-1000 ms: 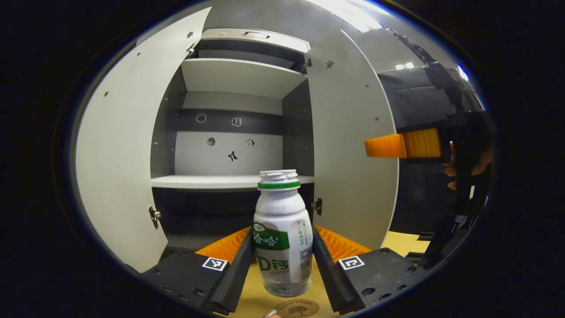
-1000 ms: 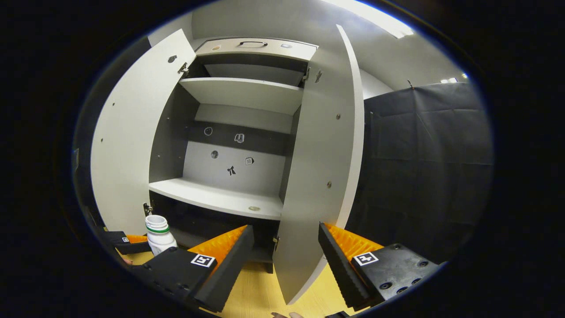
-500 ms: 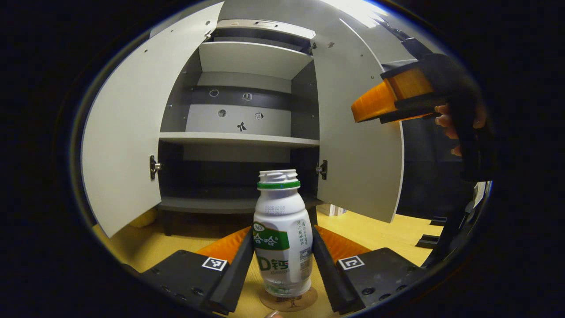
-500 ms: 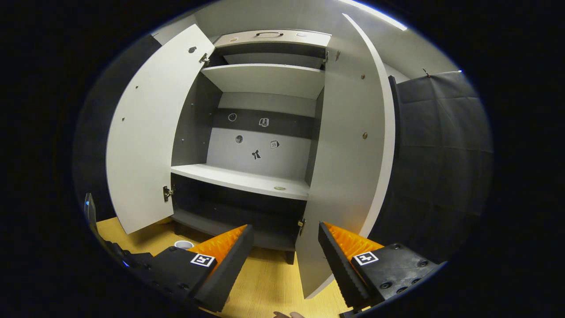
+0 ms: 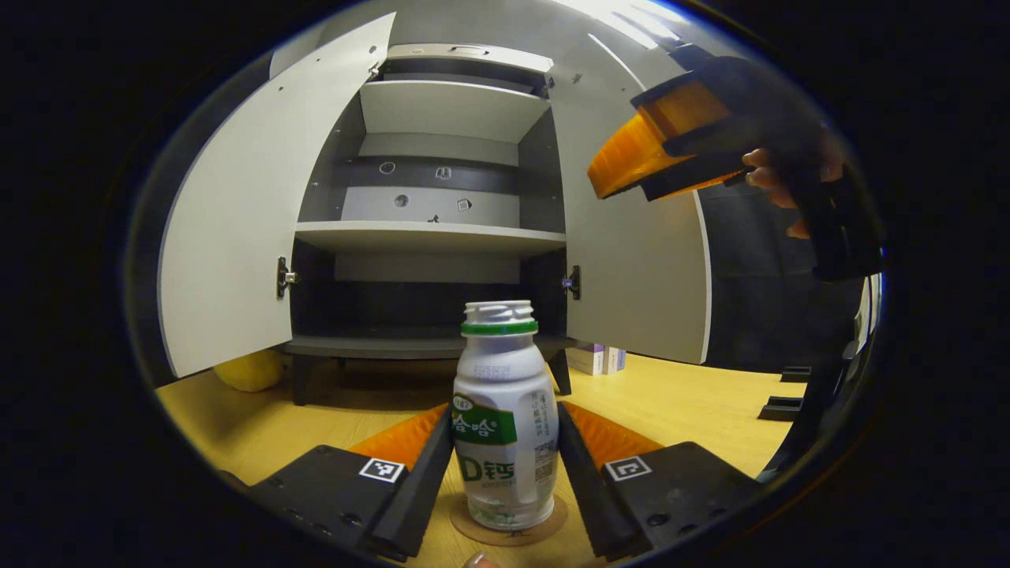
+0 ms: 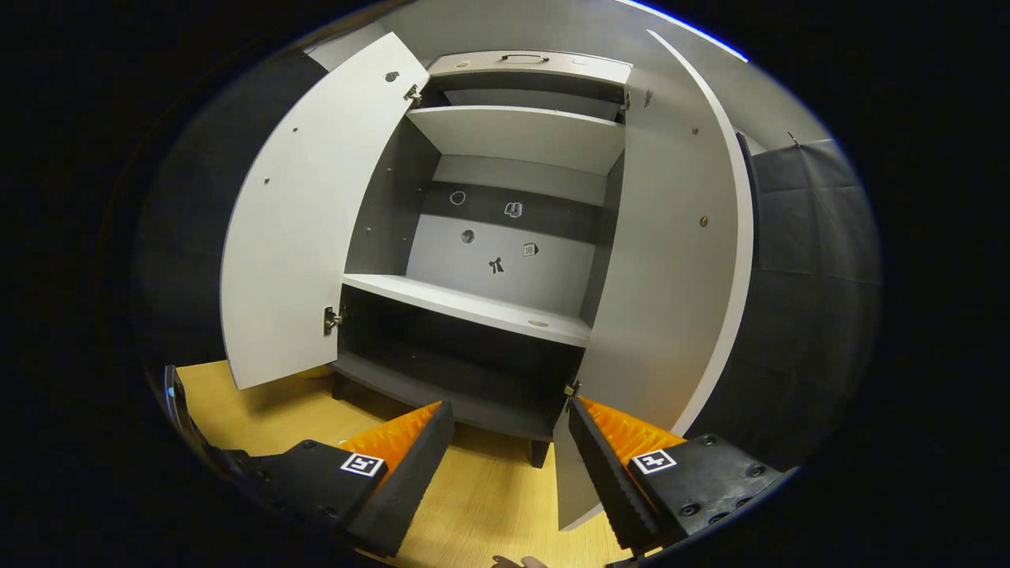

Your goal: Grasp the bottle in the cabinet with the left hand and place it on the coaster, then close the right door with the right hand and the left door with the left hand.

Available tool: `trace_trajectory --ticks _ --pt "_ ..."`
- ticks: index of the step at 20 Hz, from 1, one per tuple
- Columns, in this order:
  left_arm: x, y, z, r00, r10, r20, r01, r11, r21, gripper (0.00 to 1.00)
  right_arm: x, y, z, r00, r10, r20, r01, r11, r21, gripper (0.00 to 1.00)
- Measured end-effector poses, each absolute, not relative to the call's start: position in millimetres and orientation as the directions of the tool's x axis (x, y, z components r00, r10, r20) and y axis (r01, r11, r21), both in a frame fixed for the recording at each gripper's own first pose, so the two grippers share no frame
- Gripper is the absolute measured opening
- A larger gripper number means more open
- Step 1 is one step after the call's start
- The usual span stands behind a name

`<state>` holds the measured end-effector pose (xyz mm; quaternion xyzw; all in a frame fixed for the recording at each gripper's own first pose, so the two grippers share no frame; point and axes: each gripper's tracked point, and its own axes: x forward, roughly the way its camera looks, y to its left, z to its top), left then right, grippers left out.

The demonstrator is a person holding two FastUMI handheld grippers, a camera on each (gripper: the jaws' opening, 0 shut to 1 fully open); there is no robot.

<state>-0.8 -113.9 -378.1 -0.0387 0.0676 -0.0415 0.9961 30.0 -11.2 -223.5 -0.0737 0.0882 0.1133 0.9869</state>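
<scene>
A white bottle with a green band stands upright on a round coaster on the wooden table. My left gripper is shut on the bottle, one finger pressing each side. Behind it the cabinet stands with both doors swung out: the left door and the right door. My right gripper is open with nothing between its fingers, facing the cabinet with the right door just ahead. In the left gripper view the right gripper hangs high at the right, held by a hand.
The wooden table runs under the cabinet. A yellow object lies by the cabinet's left foot, and small boxes sit behind its right foot. Cabinet shelves are bare, with small stickers on the back wall.
My left gripper has lowered the bottle from above the table onto the coaster. My right gripper has risen and moved left, closer to the right door.
</scene>
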Motion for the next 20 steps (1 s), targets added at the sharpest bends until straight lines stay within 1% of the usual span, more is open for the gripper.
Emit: trace_trajectory --ticks 2,3,5,9,12,15,16,18,20 --pt "-2 -114 -380 0.986 -0.087 -0.139 0.074 0.993 -0.095 0.80 30 -16 -219 0.962 0.203 -0.183 -0.230 0.963 -0.141 0.98" --pt "-2 -112 -376 0.987 -0.082 -0.135 0.069 0.993 -0.096 0.86 29 -16 -216 0.963 0.203 -0.178 -0.230 0.963 -0.144 0.98" --pt "0 -109 -362 0.991 -0.075 -0.113 0.065 0.994 -0.084 0.93 27 -16 -207 0.965 0.203 -0.167 -0.228 0.962 -0.152 0.98" --pt "3 -96 -304 0.992 -0.097 -0.079 0.094 0.995 -0.037 0.93 23 -15 -172 0.967 0.203 -0.155 -0.227 0.962 -0.154 0.98" --pt "-1 -76 -240 0.992 -0.116 -0.057 0.113 0.992 -0.061 0.92 20 -13 -135 0.965 0.222 -0.142 -0.235 0.969 -0.080 0.98" --pt "-14 -55 -177 0.988 -0.148 -0.042 0.142 0.982 -0.121 0.93 20 -27 -106 0.977 0.171 -0.129 -0.174 0.985 -0.007 0.98" --pt "-21 -47 -164 0.987 -0.151 -0.055 0.143 0.982 -0.123 0.93 20 -34 -97 0.981 0.150 -0.124 -0.151 0.989 0.007 0.98" --pt "-32 -20 -144 0.989 -0.120 -0.091 0.109 0.988 -0.113 0.93 19 -52 -82 0.989 0.100 -0.111 -0.100 0.995 0.008 0.98" --pt "-43 10 -129 0.991 -0.060 -0.123 0.049 0.994 -0.096 0.93 15 -81 -71 0.994 0.014 -0.107 -0.013 1.000 0.006 0.98"
